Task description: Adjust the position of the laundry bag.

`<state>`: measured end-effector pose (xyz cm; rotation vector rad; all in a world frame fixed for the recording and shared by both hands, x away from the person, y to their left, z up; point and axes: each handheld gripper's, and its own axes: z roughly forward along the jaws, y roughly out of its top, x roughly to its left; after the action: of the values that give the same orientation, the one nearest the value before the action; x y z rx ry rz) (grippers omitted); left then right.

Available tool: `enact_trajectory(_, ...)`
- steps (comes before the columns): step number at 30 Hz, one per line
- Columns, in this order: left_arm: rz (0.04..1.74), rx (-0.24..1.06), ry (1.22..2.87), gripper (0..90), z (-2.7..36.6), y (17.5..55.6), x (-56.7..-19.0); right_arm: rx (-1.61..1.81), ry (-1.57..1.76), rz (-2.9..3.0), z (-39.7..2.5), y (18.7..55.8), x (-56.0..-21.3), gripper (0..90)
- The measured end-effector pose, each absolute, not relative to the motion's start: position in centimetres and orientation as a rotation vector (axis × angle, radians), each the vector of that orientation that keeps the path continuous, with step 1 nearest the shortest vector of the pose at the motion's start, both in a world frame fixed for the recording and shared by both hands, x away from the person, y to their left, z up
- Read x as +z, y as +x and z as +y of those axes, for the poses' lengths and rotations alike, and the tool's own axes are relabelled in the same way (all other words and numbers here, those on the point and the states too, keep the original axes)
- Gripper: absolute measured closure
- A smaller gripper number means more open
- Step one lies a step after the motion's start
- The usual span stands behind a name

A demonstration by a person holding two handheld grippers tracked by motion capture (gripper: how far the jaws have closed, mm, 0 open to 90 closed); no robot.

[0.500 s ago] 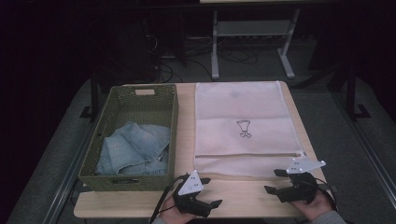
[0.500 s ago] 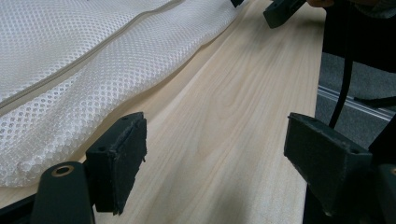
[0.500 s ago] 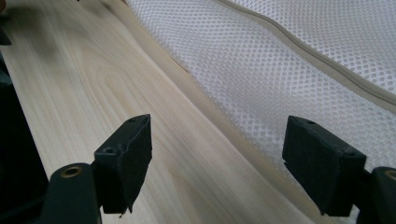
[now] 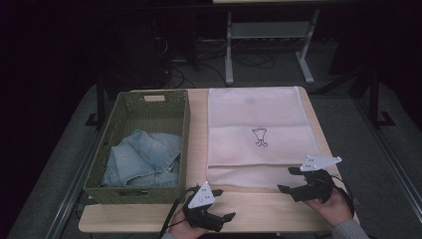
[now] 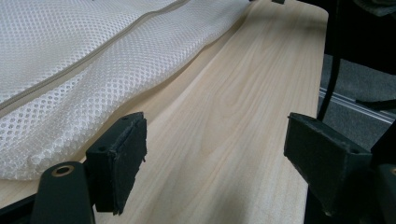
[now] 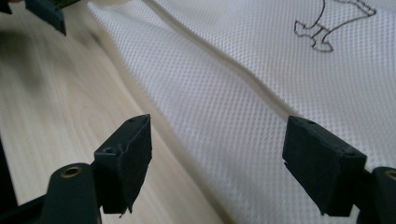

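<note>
A white mesh laundry bag (image 4: 259,134) with a small dark drawing lies flat on the right half of the wooden table (image 4: 149,216). My left gripper (image 4: 224,204) rests open at the table's front edge, just short of the bag's near left corner. In the left gripper view the gripper (image 5: 215,158) has bare wood between its jaws, with the mesh bag (image 5: 70,70) to the left. My right gripper (image 4: 288,179) is open at the bag's near right edge. In the right gripper view its jaws (image 6: 215,158) straddle the mesh bag (image 6: 261,93) where it meets the table (image 6: 60,93).
A green woven basket (image 4: 137,102) stands on the left of the table with a folded denim garment (image 4: 144,159) inside. Dark floor, cables and a metal stand (image 4: 268,35) lie beyond the far edge. A jaw of the left gripper (image 6: 46,14) appears in the right gripper view.
My right gripper has moved forward a little, onto the bag's near edge. The left gripper has hardly moved.
</note>
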<state>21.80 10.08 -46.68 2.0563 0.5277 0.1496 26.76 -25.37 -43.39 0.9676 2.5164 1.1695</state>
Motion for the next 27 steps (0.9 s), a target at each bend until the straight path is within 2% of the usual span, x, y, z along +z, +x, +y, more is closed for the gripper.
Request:
enact_trajectory(11, 0.511, 0.168, 2.066, 21.1, 9.9, 21.6, -46.5, 1.074, 0.948, 2.581, -23.0, 31.5, -43.1, 30.5)
enact_trajectory(13, 0.513, 0.169, 2.062, 21.1, 10.0, 21.6, -46.5, 1.041, 0.923, 2.615, -22.1, 32.5, -43.3, 36.3)
enact_trajectory(20, 0.518, 0.172, 2.056, 21.2, 10.1, 21.6, -46.5, 0.937, 0.93, 2.673, -21.0, 33.8, -44.7, 43.6)
enact_trajectory(26, 0.512, 0.176, 2.06, 21.3, 10.1, 21.5, -46.4, 0.844, 0.922, 2.693, -20.7, 33.8, -45.4, 55.3)
enact_trajectory(27, 0.514, 0.176, 2.058, 21.3, 10.1, 21.5, -46.3, 0.821, 0.919, 2.694, -20.6, 33.8, -45.4, 65.7)
